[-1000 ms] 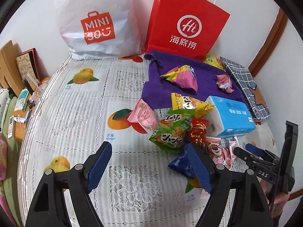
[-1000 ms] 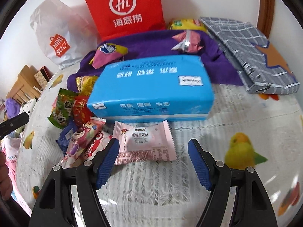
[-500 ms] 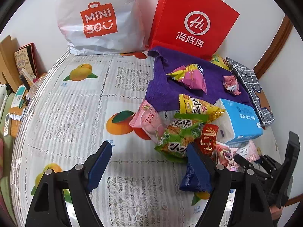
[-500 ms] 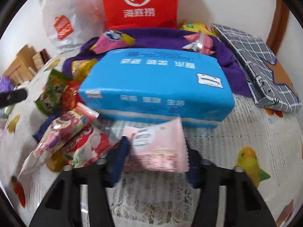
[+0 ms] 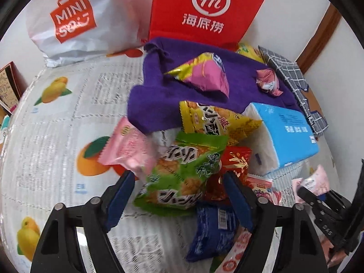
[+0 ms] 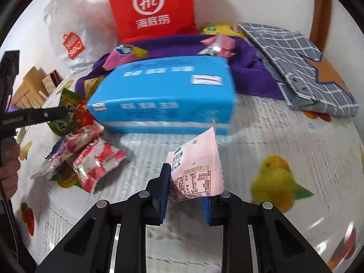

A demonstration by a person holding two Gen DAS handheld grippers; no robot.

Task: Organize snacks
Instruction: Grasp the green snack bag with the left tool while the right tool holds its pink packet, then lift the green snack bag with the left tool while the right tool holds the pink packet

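Observation:
A pile of snack packets lies on the fruit-print tablecloth. My left gripper hangs over the pile, its jaws closing around a green packet that lies between the blue pads; the pads do not visibly press on it. A pink packet, a red one and a dark blue one lie beside it. My right gripper is shut on a pale pink packet, lifted and tilted upright in front of the blue tissue pack.
A purple cloth with two more packets lies behind the pile. A red paper bag and a white shopping bag stand against the wall. A grey checked fabric bag lies at the back right. Strawberry-print packets lie left of the right gripper.
My right gripper closed on the pale pink packet and tipped it up off the cloth. My left gripper moved down and forward over the pile, its jaws narrowing around the green packet.

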